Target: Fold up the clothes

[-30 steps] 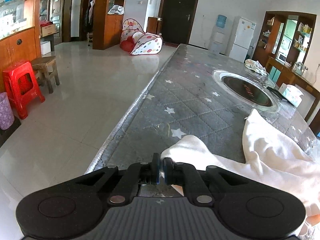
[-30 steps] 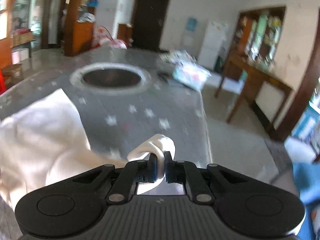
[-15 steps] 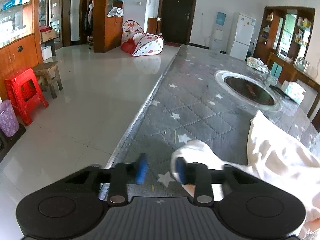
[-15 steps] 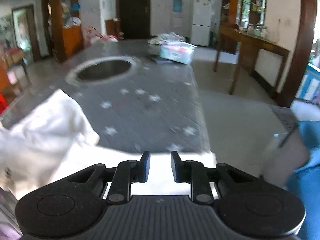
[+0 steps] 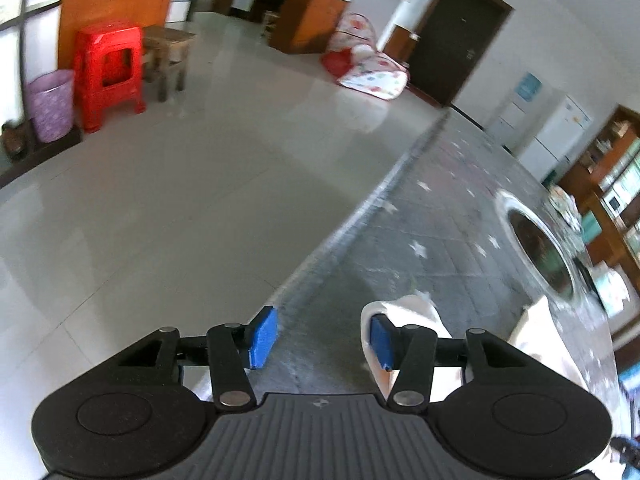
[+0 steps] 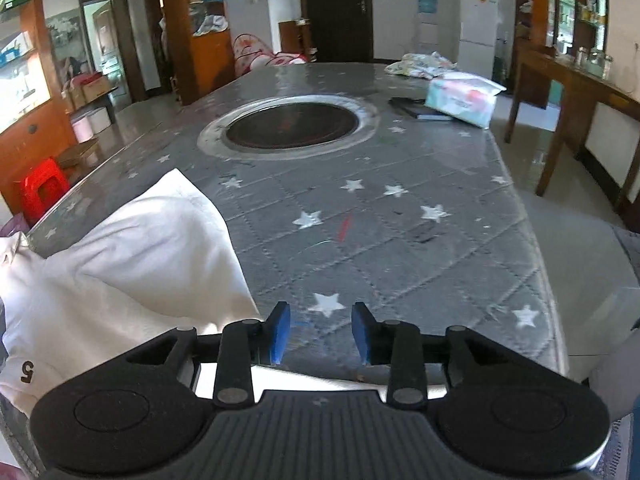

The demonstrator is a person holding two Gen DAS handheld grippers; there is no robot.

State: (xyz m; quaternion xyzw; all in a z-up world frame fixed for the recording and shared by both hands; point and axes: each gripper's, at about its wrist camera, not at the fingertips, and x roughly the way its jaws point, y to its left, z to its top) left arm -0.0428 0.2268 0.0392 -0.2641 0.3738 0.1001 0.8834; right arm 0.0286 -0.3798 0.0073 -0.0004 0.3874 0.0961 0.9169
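White garment (image 6: 132,264) heaped near-left on starred grey table (image 6: 400,240) | left gripper (image 5: 320,334) jaws apart, cloth beside right finger | right gripper (image 6: 320,332) jaws apart, empty

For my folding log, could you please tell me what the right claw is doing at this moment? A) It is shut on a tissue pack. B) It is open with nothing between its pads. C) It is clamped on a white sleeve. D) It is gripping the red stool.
B: the right claw is open, its blue pads apart over the starred table cover, beside the white garment.
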